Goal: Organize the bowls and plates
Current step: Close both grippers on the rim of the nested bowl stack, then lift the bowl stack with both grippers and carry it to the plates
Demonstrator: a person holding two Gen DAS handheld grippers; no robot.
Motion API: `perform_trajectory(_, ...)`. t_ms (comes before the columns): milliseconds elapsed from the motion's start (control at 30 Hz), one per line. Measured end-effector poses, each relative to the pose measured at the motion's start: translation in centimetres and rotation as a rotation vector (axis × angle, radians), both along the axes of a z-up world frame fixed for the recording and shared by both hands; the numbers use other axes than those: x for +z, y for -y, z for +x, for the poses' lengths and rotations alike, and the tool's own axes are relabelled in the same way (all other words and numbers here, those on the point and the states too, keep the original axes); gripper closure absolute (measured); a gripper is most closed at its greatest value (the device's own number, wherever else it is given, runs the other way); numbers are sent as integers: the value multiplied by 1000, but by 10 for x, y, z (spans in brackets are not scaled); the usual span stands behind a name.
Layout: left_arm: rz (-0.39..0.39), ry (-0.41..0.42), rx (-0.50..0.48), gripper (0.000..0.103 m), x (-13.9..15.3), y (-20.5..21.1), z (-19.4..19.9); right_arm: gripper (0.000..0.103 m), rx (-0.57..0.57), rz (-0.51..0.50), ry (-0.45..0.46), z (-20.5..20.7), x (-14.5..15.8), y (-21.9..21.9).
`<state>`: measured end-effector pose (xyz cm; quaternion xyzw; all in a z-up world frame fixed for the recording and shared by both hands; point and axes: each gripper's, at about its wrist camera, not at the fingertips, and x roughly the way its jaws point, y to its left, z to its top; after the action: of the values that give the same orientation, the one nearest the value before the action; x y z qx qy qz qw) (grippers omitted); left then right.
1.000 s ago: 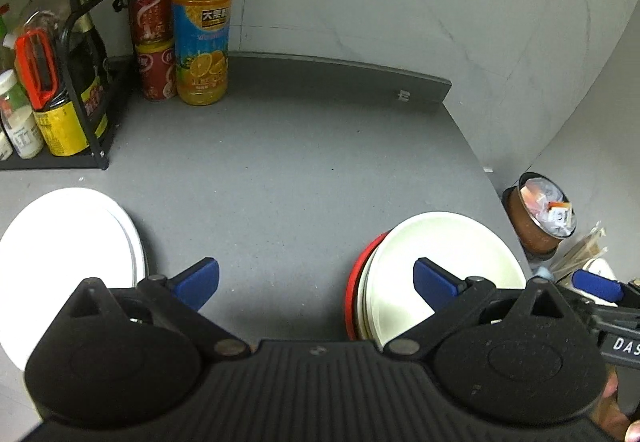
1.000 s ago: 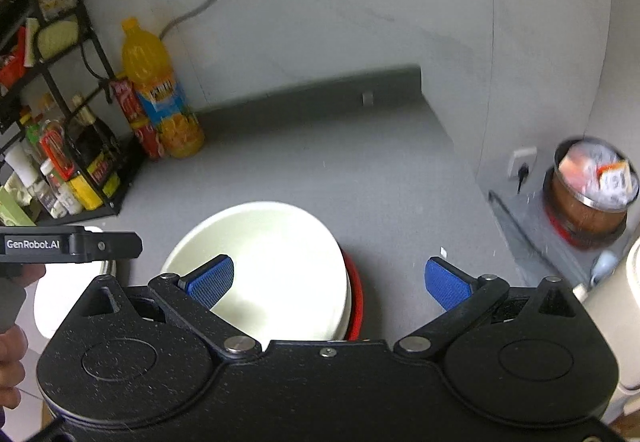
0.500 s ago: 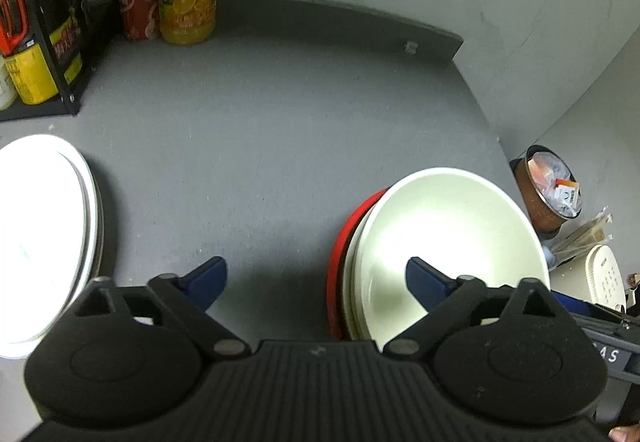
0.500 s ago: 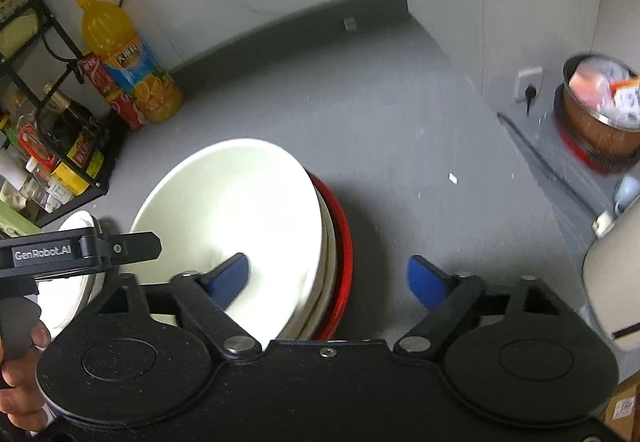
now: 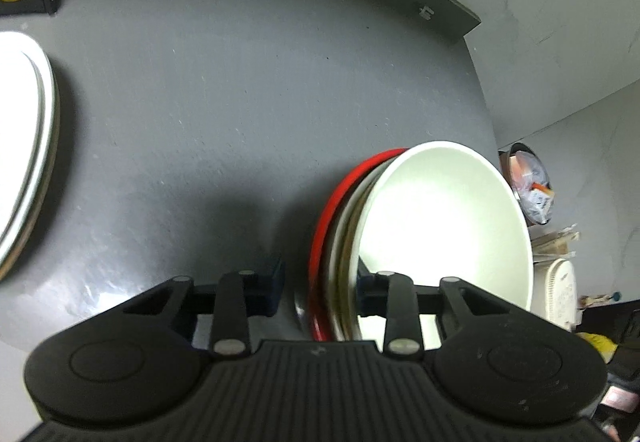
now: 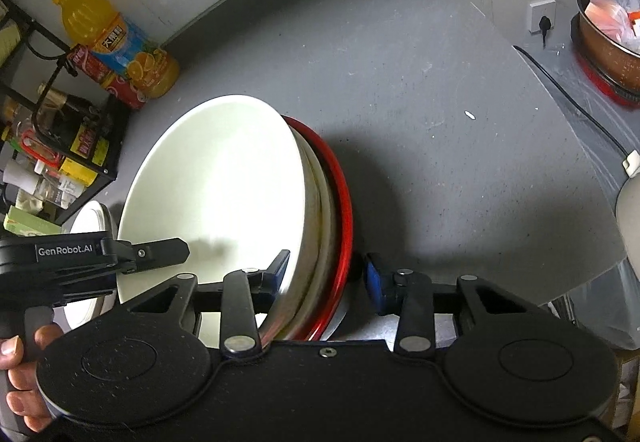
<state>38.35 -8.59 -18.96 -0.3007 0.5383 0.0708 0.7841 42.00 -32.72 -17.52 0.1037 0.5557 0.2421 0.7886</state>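
Note:
A stack of bowls stands on the grey counter: a white bowl on top, more white ones under it, and a red bowl outermost. My left gripper is shut on the stack's left rim, one finger inside the top bowl and one outside the red rim. On the opposite rim my right gripper is shut the same way. Several white plates lie stacked at the far left.
A juice bottle, red cans and a black rack of bottles line the back left. Past the counter's right edge sit a pot holding a bag and a wall socket. A hand holds the left gripper's handle.
Both grippers came down and in onto the bowl stack. Their jaws went from wide open to closed over opposite rims. The stack fills more of each view.

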Motion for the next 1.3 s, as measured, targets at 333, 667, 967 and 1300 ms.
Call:
perform_trajectory(333, -34, 17, -9, 77, 4, -3, -2, 66, -14, 24, -7, 2, 1, 5)
perform_trajectory(667, -23, -1, -56, 74, -3, 0, 4, 66, -2, 1, -2, 2, 2, 1)
perform_trajectory(967, -72, -35, -72, 72, -17, -2, 12, 66, -3, -13, -36, 3, -2, -2)
perform_trajectory(1300, -74, -16, -49, 72, -13, -13, 2, 66, -5, 35, -63, -2, -1, -9)
